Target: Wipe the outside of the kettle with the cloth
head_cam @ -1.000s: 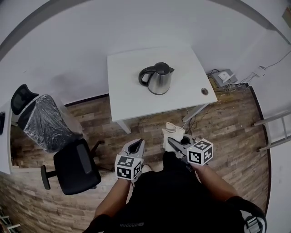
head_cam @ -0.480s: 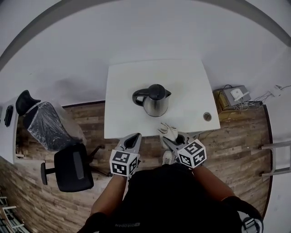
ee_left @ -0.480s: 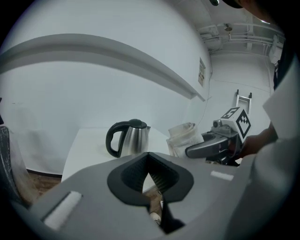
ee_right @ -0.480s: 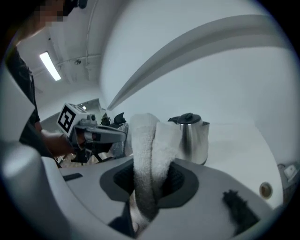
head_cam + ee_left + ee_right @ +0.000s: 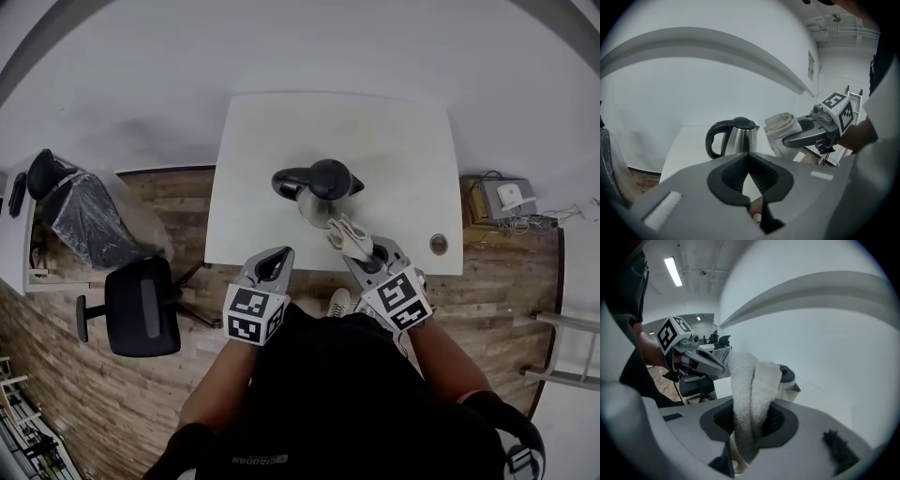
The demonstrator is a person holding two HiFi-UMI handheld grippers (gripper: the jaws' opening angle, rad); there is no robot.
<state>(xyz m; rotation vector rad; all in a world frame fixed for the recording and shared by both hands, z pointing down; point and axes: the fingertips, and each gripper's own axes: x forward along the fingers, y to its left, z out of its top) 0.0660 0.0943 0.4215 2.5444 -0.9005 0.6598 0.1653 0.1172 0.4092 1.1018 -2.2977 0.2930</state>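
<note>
Kettle: the kettle (image 5: 317, 194) is standing upright on the white table (image 5: 394, 131), toward its near edge, with the black handle pointing left and the spout pointing right.
Cloth: the cloth (image 5: 348, 235) is sticking up out of the right gripper as a folded white bundle, just near and right of the kettle's steel body; the left gripper view is showing a narrow gap between the two.
Right gripper: the right gripper (image 5: 749, 414) is clamping the cloth between its jaws and reaching over the table's near edge toward the kettle.
Left gripper: the left gripper (image 5: 749, 158) is keeping its jaws together with nothing between them, hanging at the table's near edge, left of the right gripper and nearer than the kettle's handle.
Person: the person is standing at the near side of the table, with a forearm running out to each gripper.
Chairs: a black chair (image 5: 141, 306) is standing on the wood floor to the left of the table; a second chair (image 5: 80, 217), wrapped in clear plastic, is sitting farther left.
Right side: a box with cables (image 5: 506, 198) is lying on the floor right of the table.
</note>
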